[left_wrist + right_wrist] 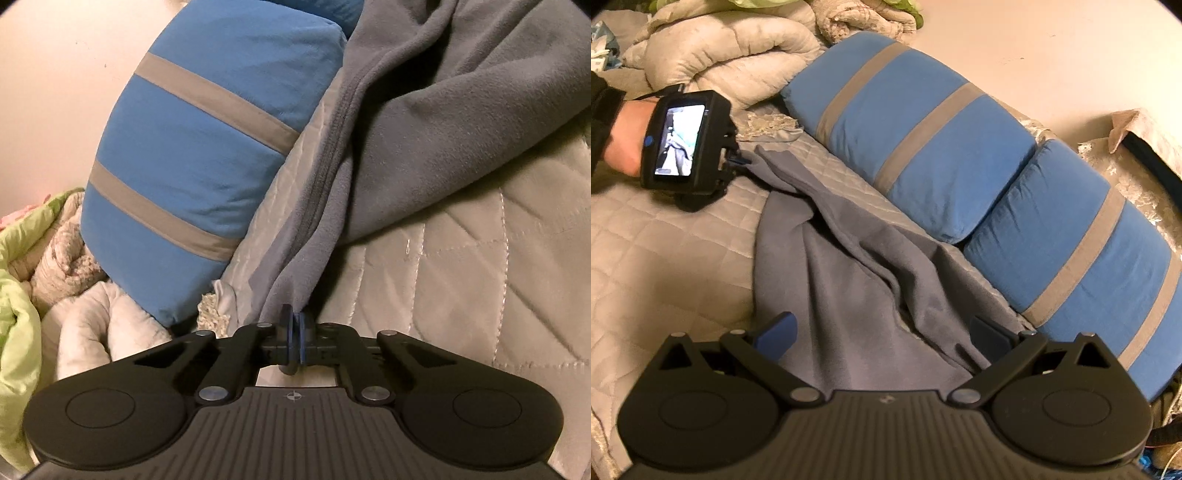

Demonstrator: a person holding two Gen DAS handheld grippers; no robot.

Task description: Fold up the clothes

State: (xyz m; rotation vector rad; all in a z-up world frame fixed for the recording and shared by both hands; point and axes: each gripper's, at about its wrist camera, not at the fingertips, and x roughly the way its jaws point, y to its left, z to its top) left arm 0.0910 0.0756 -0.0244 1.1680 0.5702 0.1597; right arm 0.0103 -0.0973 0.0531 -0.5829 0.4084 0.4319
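Grey fleece garment point(849, 258) lies mid-frame on the quilted beige bedspread point(665, 258) — left gripper point(295, 325) pinches its corner, right gripper point(882, 332) gapes wide, holding nothing.

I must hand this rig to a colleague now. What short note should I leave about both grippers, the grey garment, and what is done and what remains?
Left gripper: shut on a corner of the grey fleece garment.
Right gripper: open, over the garment's near part, gripping nothing.
Garment: crumpled on the quilted bedcover, beside the blue striped pillows.
Done: one corner gripped.
Left: grip with the right, spread flat, fold.
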